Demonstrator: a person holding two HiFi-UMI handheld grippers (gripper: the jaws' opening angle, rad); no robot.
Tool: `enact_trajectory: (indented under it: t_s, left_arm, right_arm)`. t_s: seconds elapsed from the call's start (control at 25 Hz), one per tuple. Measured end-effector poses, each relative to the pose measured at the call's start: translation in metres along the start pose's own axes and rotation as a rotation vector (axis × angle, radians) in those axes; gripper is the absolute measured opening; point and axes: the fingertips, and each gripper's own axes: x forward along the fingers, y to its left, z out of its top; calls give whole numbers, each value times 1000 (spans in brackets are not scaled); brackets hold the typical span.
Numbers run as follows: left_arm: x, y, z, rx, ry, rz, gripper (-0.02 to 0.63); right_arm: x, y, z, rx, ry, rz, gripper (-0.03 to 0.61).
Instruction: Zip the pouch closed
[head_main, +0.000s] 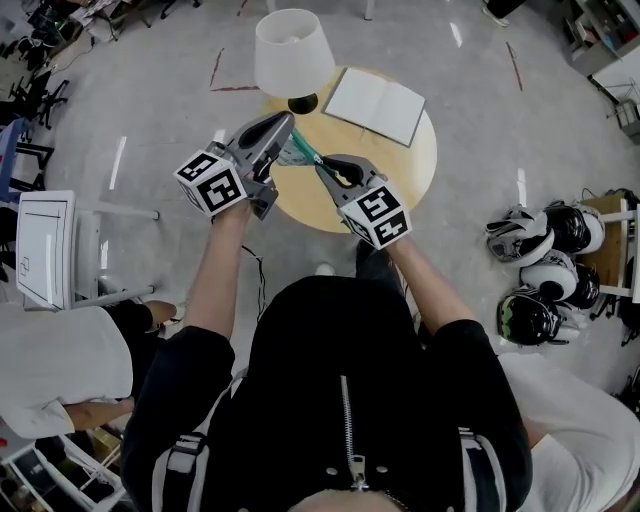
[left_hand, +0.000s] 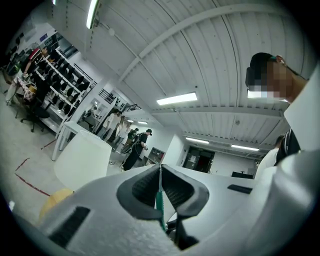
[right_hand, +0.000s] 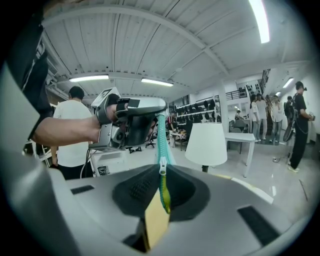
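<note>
**Two grippers hold a teal pouch in the air above a round table**

Two things lie on the round wooden table (head_main: 415, 165) below the tools. One is a lamp (head_main: 293, 52) with a white shade and a black base. The other is an open notebook (head_main: 375, 105) beside it. In the head view the lamp's base sits just beyond the left gripper's tips. Several helmets (head_main: 545, 265) are piled on the floor well to the right.

The pouch (head_main: 303, 152) hangs clear of the table, stretched between the two tools. The left gripper (left_hand: 160, 170) has its jaws pressed together on a thin teal edge of the pouch. The right gripper (right_hand: 162, 166) is clamped on the zipper (right_hand: 162, 137). The white slider (right_hand: 162, 168) sits right at its jaw tips, and the zipper band runs from there up to the left gripper. A pale yellow flat piece (right_hand: 157, 220) lies between the right jaws, nearer the camera. Whether anything is inside the pouch cannot be seen.
</note>
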Motion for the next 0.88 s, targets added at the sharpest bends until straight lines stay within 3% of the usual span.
enact_trajectory:
  t_s: [0.88]
  left_arm:
    - [-1,5,1,-9,-9,6,9]
  right_arm:
    - [-9,-6,-21,15,36,-26,44]
